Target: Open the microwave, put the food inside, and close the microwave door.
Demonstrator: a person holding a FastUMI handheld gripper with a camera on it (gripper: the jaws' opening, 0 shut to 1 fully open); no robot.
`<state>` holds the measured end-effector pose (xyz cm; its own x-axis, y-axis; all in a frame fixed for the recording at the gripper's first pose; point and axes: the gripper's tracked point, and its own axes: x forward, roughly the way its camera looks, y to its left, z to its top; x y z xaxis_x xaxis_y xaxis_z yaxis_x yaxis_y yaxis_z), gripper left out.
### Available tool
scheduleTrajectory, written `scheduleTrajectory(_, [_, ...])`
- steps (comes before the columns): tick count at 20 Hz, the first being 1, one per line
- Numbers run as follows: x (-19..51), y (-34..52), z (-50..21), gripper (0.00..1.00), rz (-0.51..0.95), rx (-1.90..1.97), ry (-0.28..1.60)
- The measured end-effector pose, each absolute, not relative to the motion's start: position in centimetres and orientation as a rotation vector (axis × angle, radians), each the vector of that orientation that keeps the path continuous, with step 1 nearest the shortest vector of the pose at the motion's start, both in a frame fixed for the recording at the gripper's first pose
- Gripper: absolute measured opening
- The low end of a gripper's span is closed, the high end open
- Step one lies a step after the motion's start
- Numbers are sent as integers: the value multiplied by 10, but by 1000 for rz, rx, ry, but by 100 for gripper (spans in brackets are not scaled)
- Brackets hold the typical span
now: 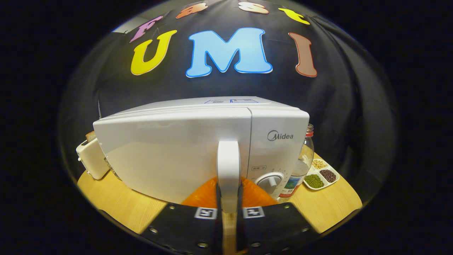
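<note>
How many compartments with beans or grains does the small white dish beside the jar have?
3 in the white dish right of the jar: pale grains at the back, dark ones right, green ones nearest. The tongs are shut on the microwave door handle.

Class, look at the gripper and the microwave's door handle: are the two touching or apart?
Touching. The gripper view shows the gripper with its jaws closed against both sides of the white door handle of the microwave, no gap visible.

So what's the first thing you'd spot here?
The big white box-shaped microwave on the pale wooden table, its door shut. The gripper is clamped on its upright white door handle. Right of the microwave stand a clear glass jar and a white tray of beans.
</note>
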<state>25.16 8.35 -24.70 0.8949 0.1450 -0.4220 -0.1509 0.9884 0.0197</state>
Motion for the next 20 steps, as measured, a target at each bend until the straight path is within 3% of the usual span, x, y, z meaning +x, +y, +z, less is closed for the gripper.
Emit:
scheduleTrajectory(1, [252,83,-246,10,160,-19,435])
scheduleTrajectory(5, [243,83,-248,10,179,-31,456])
scheduleTrajectory(14, [144,102,-238,10,247,-55,434])
scheduleTrajectory(20, [87,124,-240,23,301,-70,470])
